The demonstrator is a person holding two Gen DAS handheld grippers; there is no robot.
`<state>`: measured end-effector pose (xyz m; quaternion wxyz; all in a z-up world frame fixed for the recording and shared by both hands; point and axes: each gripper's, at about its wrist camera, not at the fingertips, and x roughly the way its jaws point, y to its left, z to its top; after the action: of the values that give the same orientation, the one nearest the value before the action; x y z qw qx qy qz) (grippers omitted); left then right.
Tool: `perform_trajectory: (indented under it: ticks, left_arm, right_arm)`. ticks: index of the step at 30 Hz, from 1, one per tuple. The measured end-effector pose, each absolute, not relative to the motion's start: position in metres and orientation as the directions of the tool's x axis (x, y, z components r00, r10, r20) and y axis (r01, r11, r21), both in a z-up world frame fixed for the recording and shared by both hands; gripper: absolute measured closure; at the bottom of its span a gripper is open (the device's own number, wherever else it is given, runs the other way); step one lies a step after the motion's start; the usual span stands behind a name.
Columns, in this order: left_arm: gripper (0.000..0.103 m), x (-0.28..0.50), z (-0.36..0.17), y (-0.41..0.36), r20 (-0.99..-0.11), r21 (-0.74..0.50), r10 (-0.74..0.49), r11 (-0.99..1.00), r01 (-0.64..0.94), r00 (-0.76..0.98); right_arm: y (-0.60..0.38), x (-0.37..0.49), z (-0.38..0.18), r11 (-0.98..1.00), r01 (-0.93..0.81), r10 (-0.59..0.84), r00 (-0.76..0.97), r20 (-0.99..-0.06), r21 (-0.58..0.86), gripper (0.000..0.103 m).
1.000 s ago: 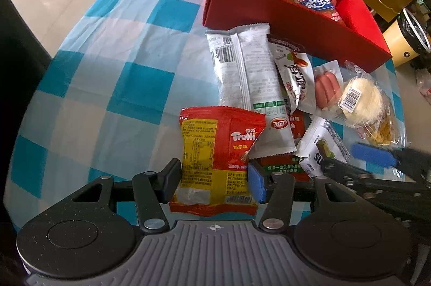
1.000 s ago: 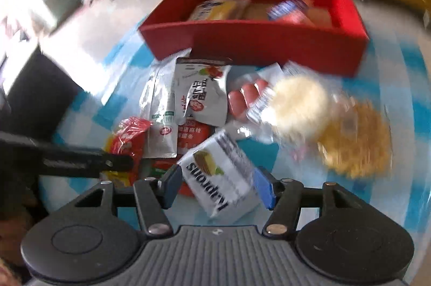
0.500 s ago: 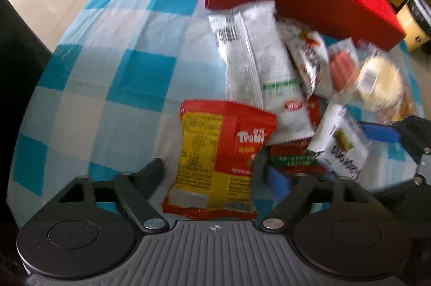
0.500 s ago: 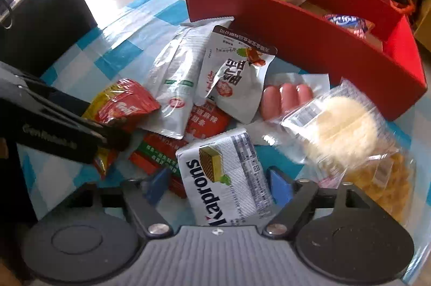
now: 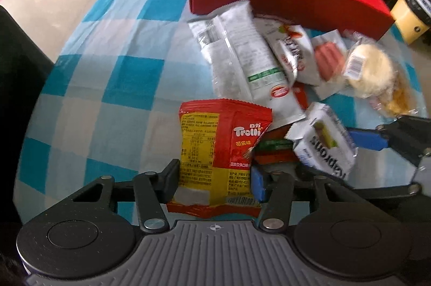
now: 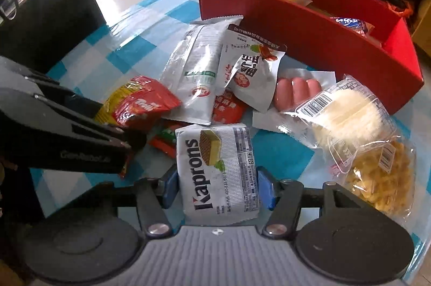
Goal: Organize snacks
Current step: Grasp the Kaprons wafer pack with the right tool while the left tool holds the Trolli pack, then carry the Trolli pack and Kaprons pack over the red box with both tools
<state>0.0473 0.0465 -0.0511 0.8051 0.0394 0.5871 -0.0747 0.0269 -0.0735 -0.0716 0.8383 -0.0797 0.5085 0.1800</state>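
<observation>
My left gripper [image 5: 215,182] is shut on a red and yellow Trolli bag [image 5: 221,148], held upright above the checked cloth; the bag also shows in the right wrist view [image 6: 140,105]. My right gripper [image 6: 217,187] is shut on a white Kaprons wafer pack [image 6: 218,167], which also shows in the left wrist view [image 5: 323,140]. A red box [image 6: 309,24] with a few snacks inside stands at the far side. Loose snacks lie between: a long white packet [image 6: 199,70], a white pouch [image 6: 250,70], sausages [image 6: 296,92], a round cake pack [image 6: 347,116].
A bag of yellow crisps [image 6: 382,178] lies at the right. Small red and green packets [image 6: 167,140] lie under the pile. A black chair [image 6: 51,16] stands left of the blue checked table [image 5: 107,70]. Shelves and floor lie beyond.
Both grippers closed from open onto their packs: left on the Trolli bag, right on the Kaprons pack. The Trolli bag now stands more upright.
</observation>
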Motion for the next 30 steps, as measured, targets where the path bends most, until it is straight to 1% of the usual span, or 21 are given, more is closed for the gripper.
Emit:
perform_trajectory:
  ticks: [5, 14, 20, 30]
  left_arm:
    - [0.043, 0.048, -0.036, 0.045, -0.936, -0.039, -0.094, 0.985, 0.166, 0.338]
    - [0.043, 0.056, -0.010, 0.047, -0.906, -0.079, -0.135, 0.985, 0.154, 0.402]
    - [0.043, 0.065, 0.005, 0.041, -0.883, -0.097, -0.157, 0.983, 0.156, 0.441]
    - [0.043, 0.080, 0.021, 0.024, -0.858, -0.081, -0.159, 0.981, 0.177, 0.489]
  right_arm:
    - [-0.080, 0.026, -0.056, 0.925, -0.369, 0.261, 0.445, -0.857, 0.091, 0.047]
    - [-0.091, 0.024, -0.016, 0.934, -0.329, 0.308, 0.542, -0.782, 0.140, 0.047]
    - [-0.104, 0.031, -0.001, 0.945, -0.286, 0.304, 0.590, -0.748, 0.159, 0.047]
    - [-0.121, 0.041, 0.010, 0.958, -0.231, 0.279, 0.639, -0.717, 0.167, 0.047]
